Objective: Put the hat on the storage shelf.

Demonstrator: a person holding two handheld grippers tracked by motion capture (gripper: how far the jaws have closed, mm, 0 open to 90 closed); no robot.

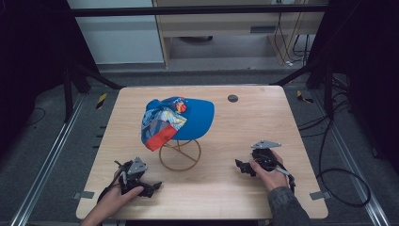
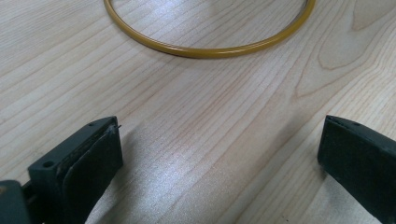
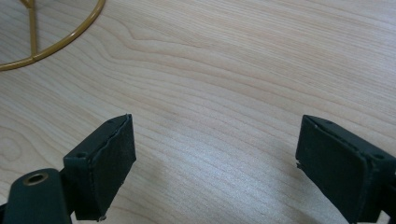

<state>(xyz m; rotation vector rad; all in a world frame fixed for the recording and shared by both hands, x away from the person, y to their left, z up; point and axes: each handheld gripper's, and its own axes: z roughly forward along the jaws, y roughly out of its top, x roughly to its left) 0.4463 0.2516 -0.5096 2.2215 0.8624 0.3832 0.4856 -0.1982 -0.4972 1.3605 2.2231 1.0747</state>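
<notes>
Cap (image 1: 181,120), blue with a patterned front and a red-orange edge, sits draped on a gold wire stand (image 1: 180,155) near the middle of the wooden worktop (image 1: 244,136). Left tool (image 1: 149,187) rests low on the worktop at the near left, just beside the stand's ring base (the ring (image 2: 210,46) curves across the top of the left gripper view); its jaws stand wide apart with only bare wood between them. Right tool (image 1: 241,165) lies at the near right, well apart from the cap, jaws likewise spread wide and holding nothing. A dark round grommet (image 1: 232,98) sits at the far edge.
</notes>
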